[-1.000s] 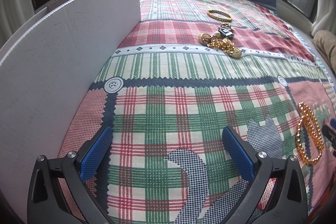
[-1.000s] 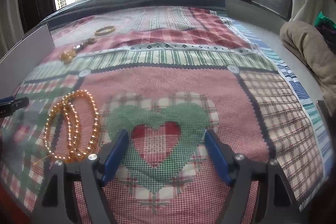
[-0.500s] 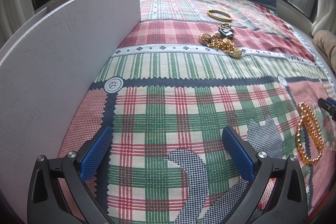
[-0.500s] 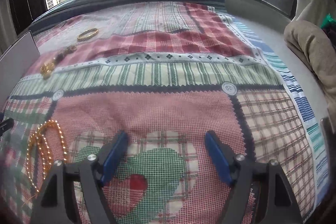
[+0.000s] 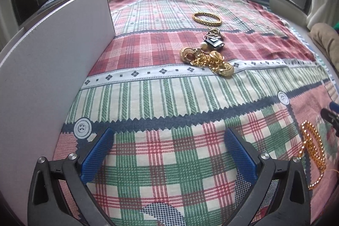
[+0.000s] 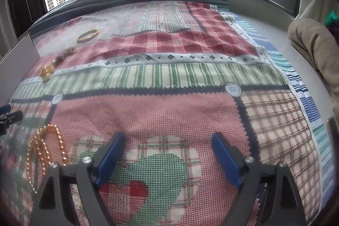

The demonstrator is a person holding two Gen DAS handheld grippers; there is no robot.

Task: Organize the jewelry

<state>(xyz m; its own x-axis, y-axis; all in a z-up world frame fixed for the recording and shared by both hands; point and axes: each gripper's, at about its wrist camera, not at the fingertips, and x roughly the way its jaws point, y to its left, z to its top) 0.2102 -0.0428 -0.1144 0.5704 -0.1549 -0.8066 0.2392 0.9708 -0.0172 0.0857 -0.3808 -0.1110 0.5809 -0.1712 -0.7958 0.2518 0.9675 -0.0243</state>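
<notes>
- Left wrist view: left gripper (image 5: 167, 150) spread wide over the plaid cloth (image 5: 169, 99), holding nothing; white board (image 5: 48, 69) upright at its left
- gold bangle (image 5: 207, 18) far ahead; tangled gold heap (image 5: 208, 58) nearer; beaded necklace (image 5: 312, 149) at right
- Right wrist view: right gripper (image 6: 167, 158) likewise parted, empty, above a heart patch (image 6: 148, 175); necklace beside its left finger
</notes>
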